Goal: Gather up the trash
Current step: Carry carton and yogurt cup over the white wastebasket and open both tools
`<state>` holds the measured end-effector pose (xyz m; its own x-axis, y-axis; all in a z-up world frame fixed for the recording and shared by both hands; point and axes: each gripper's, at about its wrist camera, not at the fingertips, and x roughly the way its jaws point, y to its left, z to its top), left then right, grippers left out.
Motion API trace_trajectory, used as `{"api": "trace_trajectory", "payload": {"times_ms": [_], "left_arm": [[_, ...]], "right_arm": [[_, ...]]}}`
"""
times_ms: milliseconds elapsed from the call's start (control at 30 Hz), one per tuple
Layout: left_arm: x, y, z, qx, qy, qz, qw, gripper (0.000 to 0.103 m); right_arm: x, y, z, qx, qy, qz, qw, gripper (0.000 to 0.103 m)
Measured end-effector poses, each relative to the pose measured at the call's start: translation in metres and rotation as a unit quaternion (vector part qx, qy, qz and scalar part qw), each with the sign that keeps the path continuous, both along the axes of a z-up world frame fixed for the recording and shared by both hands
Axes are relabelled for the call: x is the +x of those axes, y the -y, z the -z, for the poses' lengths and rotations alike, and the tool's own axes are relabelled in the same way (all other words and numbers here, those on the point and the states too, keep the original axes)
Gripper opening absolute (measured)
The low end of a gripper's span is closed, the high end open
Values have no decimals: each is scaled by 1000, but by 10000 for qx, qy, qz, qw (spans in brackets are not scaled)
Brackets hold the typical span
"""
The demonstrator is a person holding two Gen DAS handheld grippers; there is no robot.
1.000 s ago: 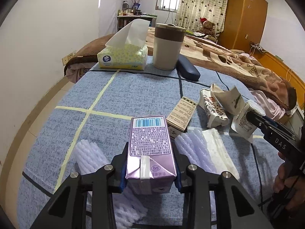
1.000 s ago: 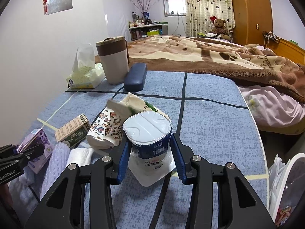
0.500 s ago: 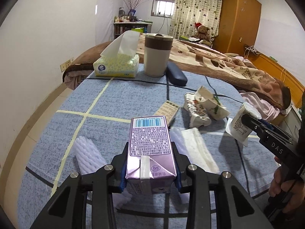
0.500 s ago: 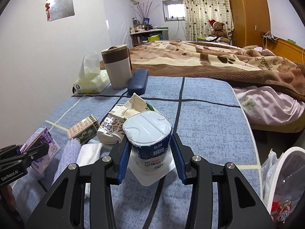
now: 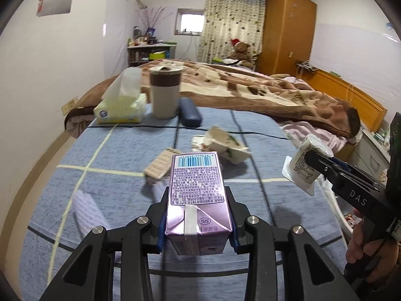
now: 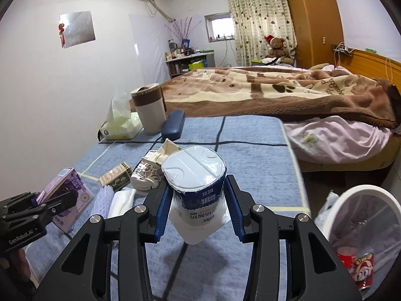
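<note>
Blue-grey cloth crossed by dark and pale lines covers the counter (image 5: 120, 155), which stands against a bed (image 6: 288, 92) spread with a brown and cream blanket. At the far end of the counter, around 11 o'clock in the left wrist view, a tissue box (image 5: 120, 110) sits just beside a beige and brown bin (image 5: 165, 92), with a dark blue case (image 5: 190, 116) lying against the bin's other side.

Mid-counter lies the loose trash: a crushed paper cup (image 5: 223, 145), a small flat carton (image 5: 161, 164) at its 8 o'clock, and white foam sleeves (image 5: 87, 210) nearer the lower left.

The left gripper (image 5: 198, 223) is clamped on a purple drink carton (image 5: 198, 200), its blue pads pressing both long sides, the barcode end pointing away from the camera. The carton is lifted clear of the cloth.

The right gripper (image 6: 195, 208) is closed on a white yogurt cup (image 6: 194, 183), pads on either side of its blue-printed wall, the sealed foil lid facing up and toward the camera. The cup hangs above the counter near its right edge, casting a shadow on the cloth below.

From the left wrist view, the right gripper and its cup appear at 3 o'clock, held by a hand (image 5: 371, 240). From the right wrist view, the left gripper with its purple carton shows at 8 o'clock.

Off the counter's right edge, at 4 o'clock in the right wrist view, stands a white trash basket (image 6: 371, 193) lined with a clear bag, a red can (image 6: 361, 268) lying inside it.
</note>
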<state>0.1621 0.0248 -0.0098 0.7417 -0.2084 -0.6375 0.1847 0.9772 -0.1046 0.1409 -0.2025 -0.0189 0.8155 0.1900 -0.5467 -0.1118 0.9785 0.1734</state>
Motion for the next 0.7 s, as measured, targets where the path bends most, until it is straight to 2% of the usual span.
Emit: {"api": "trace_trajectory", "payload": {"times_ms": [400, 700], "left_arm": [[-20, 61, -12, -101, 227, 643, 9976, 38], [-32, 122, -18, -122, 360, 1299, 9908, 38]], "right_arm": [[-30, 41, -11, -20, 219, 436, 9988, 43], [-58, 80, -17, -174, 313, 1003, 9943, 43]]}}
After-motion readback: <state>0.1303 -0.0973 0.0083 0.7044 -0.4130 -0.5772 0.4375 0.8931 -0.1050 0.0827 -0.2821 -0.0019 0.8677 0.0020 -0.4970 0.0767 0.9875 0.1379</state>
